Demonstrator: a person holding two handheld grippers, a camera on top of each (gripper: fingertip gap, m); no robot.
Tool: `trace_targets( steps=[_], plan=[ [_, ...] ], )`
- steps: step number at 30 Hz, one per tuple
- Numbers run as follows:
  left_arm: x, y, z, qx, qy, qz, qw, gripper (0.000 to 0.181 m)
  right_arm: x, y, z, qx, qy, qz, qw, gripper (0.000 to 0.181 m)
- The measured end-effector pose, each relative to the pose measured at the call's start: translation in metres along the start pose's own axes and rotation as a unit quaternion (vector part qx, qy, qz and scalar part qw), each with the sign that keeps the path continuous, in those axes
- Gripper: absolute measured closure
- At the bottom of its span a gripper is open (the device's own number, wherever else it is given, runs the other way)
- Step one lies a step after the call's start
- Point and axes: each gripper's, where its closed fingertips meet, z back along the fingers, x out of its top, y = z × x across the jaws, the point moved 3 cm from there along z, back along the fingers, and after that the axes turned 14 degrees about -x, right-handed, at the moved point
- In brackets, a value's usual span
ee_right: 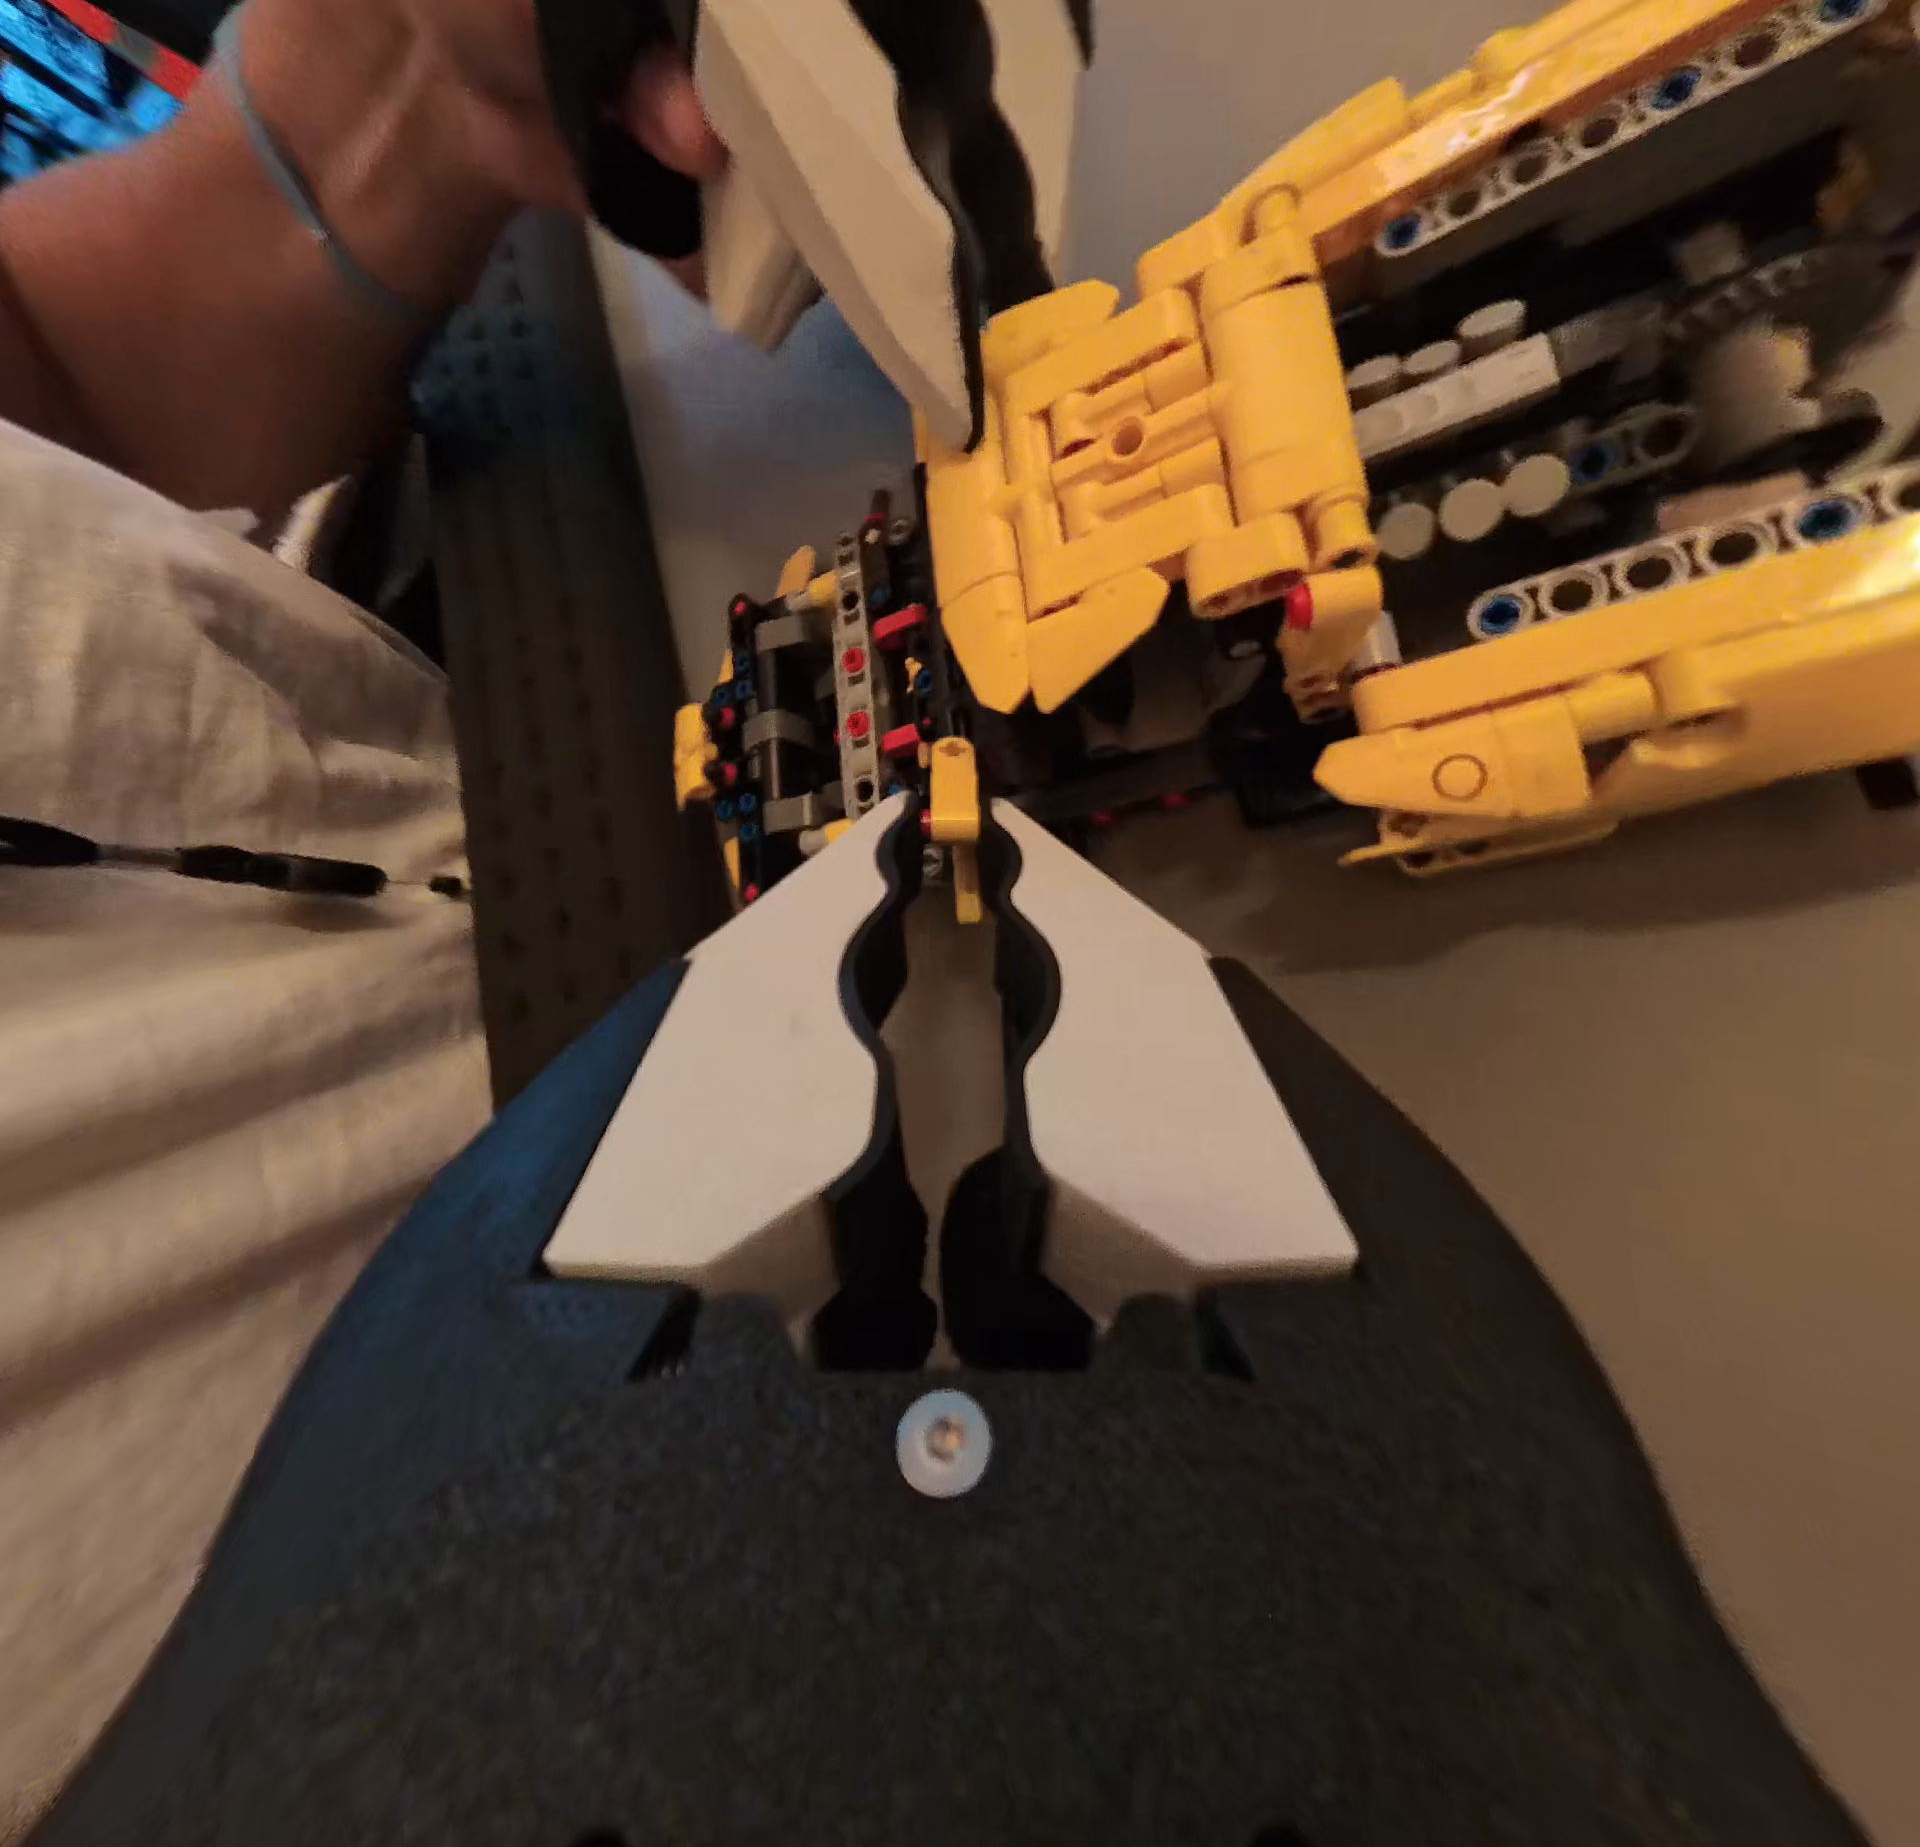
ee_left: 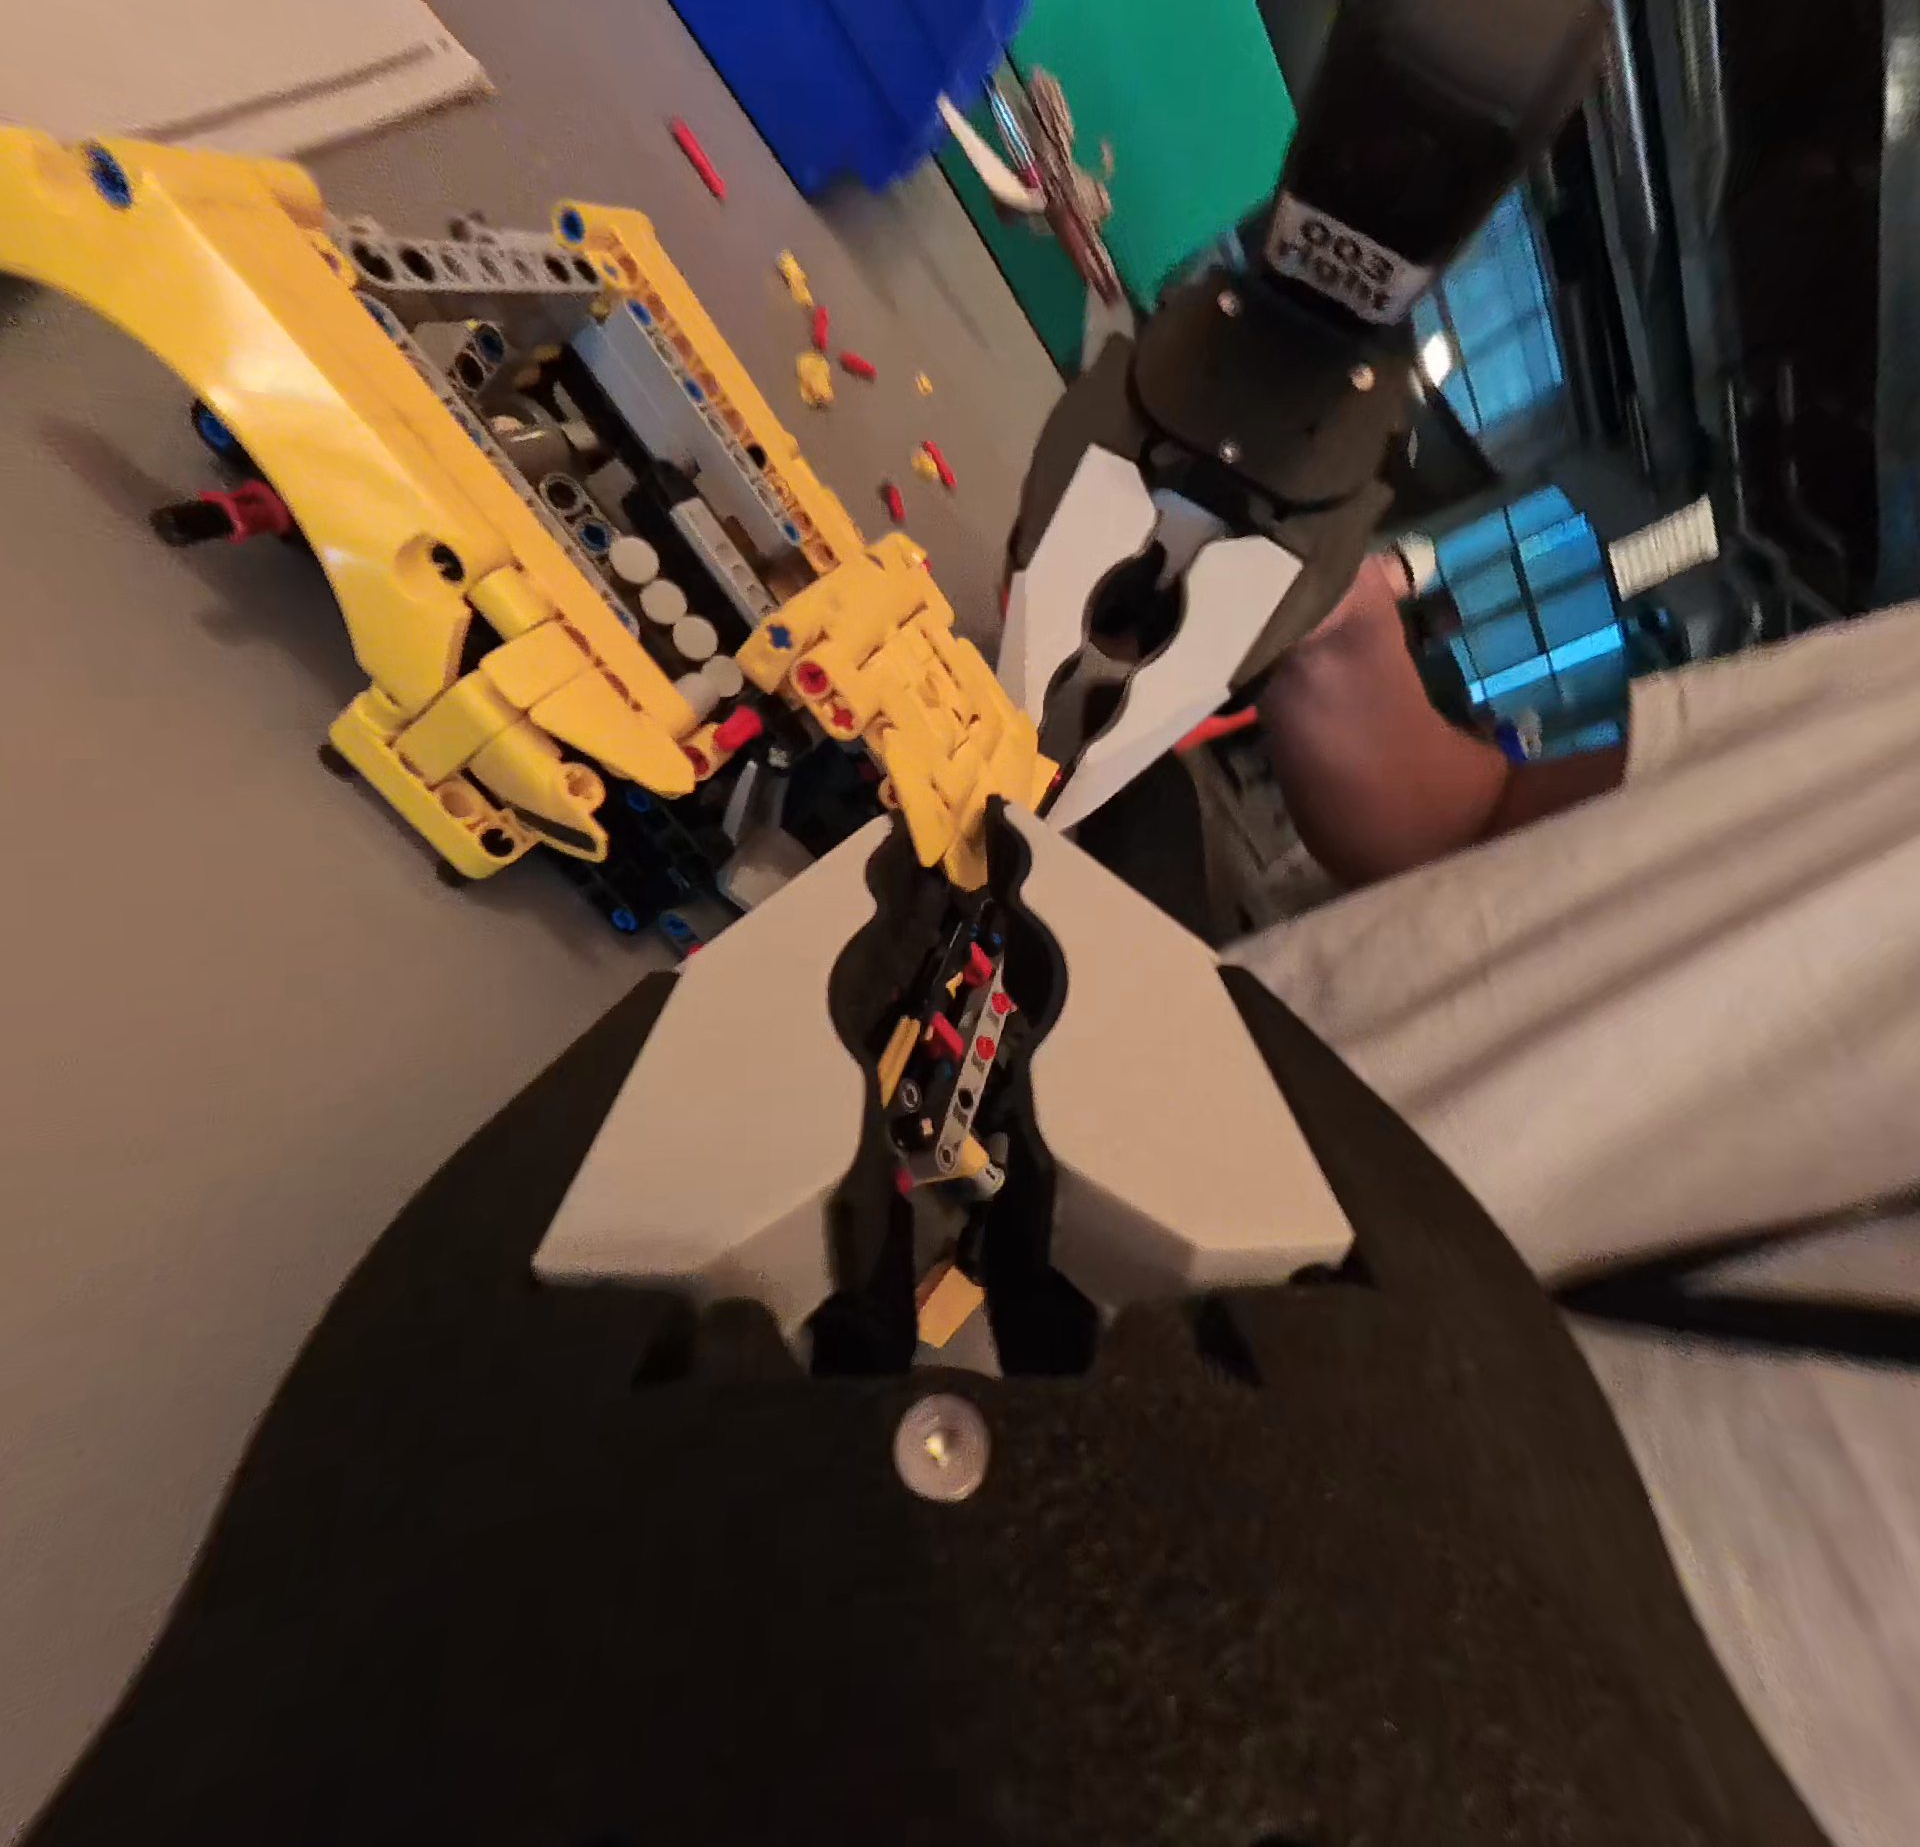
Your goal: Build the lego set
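A large yellow Lego model (ee_left: 540, 571) with grey beams lies on the grey table; it also shows in the right wrist view (ee_right: 1195, 467). My left gripper (ee_left: 982, 831) is shut on the tip of the model's yellow front section (ee_left: 935, 696). It also shows from the right wrist view (ee_right: 951, 415), pinching the section's edge. My right gripper (ee_right: 951, 826) is shut on a small yellow piece (ee_right: 954, 800) at the black, grey and red sub-assembly (ee_right: 831, 717) under that front. The right gripper also shows in the left wrist view (ee_left: 1065, 795), tips right beside the left's.
Loose red and yellow pieces (ee_left: 831, 353) lie on the table behind the model. A blue bin (ee_left: 831, 41) and a green board (ee_left: 1143, 83) stand at the back. A white sheet (ee_left: 208, 21) lies far left. A person's hand (ee_right: 343, 187) and pale cloth (ee_left: 1558, 966) are at the table's edge (ee_right: 551, 654). The gap from one gripper's tips to the other's is roughly 7 cm.
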Motion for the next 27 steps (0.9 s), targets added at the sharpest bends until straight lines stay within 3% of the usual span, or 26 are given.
trace_targets(
  steps=[3,7,11,14,18,22,27],
  plan=[
    [-0.008,-0.005,0.022,-0.040,0.090,-0.010,0.995,0.168,0.007,0.025,-0.010,0.055,-0.003,-0.008,0.998,0.173],
    [-0.015,-0.011,0.036,-0.067,0.176,-0.018,0.982,0.167,0.041,0.034,0.008,0.090,-0.043,-0.022,0.995,0.173],
    [-0.013,-0.011,0.044,-0.023,0.176,-0.080,0.981,0.157,0.090,0.022,0.012,0.090,-0.069,-0.058,0.992,0.174],
    [-0.002,-0.017,0.056,0.075,0.132,-0.184,0.971,0.152,0.115,0.012,0.003,0.134,-0.051,-0.117,0.983,0.173],
    [0.018,-0.049,0.060,0.165,0.004,-0.357,0.919,0.153,0.128,0.017,-0.010,0.226,0.002,-0.156,0.961,0.173],
    [0.012,-0.050,0.065,0.285,0.009,-0.467,0.837,0.164,0.135,0.025,-0.019,0.275,0.036,-0.177,0.944,0.173],
    [0.010,-0.059,0.065,0.312,0.016,-0.532,0.787,0.169,0.136,0.030,-0.028,0.272,0.068,-0.168,0.945,0.173]
  ],
)
